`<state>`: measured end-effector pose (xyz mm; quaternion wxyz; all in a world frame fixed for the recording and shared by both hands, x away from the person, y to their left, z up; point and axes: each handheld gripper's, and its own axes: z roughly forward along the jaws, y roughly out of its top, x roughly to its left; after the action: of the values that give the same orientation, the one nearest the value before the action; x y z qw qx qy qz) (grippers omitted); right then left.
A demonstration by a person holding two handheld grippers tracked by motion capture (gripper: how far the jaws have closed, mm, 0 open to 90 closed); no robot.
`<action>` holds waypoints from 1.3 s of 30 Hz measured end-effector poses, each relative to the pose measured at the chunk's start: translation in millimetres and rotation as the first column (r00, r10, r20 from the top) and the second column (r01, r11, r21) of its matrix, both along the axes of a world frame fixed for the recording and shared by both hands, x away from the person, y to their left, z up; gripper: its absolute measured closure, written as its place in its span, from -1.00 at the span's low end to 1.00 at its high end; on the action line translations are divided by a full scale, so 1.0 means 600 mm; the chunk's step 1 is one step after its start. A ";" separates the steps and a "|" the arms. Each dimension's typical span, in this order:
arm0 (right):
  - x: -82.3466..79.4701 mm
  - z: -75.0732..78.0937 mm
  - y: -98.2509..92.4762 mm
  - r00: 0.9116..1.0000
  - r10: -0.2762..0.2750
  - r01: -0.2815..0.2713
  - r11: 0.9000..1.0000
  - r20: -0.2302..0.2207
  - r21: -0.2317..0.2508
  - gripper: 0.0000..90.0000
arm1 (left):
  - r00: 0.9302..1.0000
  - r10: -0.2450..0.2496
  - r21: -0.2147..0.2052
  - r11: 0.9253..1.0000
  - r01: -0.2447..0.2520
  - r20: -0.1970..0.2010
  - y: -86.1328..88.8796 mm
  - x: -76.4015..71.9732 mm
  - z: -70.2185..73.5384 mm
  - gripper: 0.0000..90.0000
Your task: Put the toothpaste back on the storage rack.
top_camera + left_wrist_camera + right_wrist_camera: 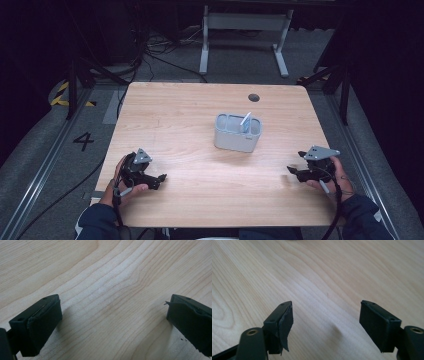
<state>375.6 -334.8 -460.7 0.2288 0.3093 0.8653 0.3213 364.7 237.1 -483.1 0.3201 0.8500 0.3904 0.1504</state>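
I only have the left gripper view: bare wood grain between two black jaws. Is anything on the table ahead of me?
Observer: Yes, a grey plastic two-compartment caddy stands mid-table, beyond both grippers.
Operator: Anything in it?
Observer: A thin white stick-like item leans in its right compartment; what it is I can't tell.
Operator: Where is the other hand-held gripper?
Observer: The right hand-held gripper sits near the table's right edge, jaws apart, holding nothing.

Too small, centre of the high view, to identify the pale slip point(245, 121) standing in the grey caddy point(238, 133), whose compartment contents stay hidden behind its walls; cut off at lower right of the left gripper view, one jaw.
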 end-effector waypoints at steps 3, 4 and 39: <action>-0.006 -0.012 -0.006 1.000 -0.016 0.016 1.000 -0.027 -0.001 -0.41 | 1.000 0.002 -0.003 1.000 -0.002 -0.003 -0.001 0.000 0.000 -0.99; -0.007 -0.015 -0.009 0.999 -0.028 0.028 1.000 -0.027 0.001 -0.41 | 1.000 0.000 -0.003 1.000 0.000 -0.001 -0.001 0.000 0.000 -0.99; -0.010 -0.043 -0.051 0.989 -0.097 0.115 0.979 -0.114 0.168 -0.60 | 1.000 0.003 -0.009 1.000 -0.003 -0.004 -0.004 0.005 -0.001 -0.99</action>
<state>369.6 -365.1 -486.6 0.1716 0.3904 0.8269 0.3664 368.0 234.6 -483.5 0.3228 0.8483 0.3929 0.1473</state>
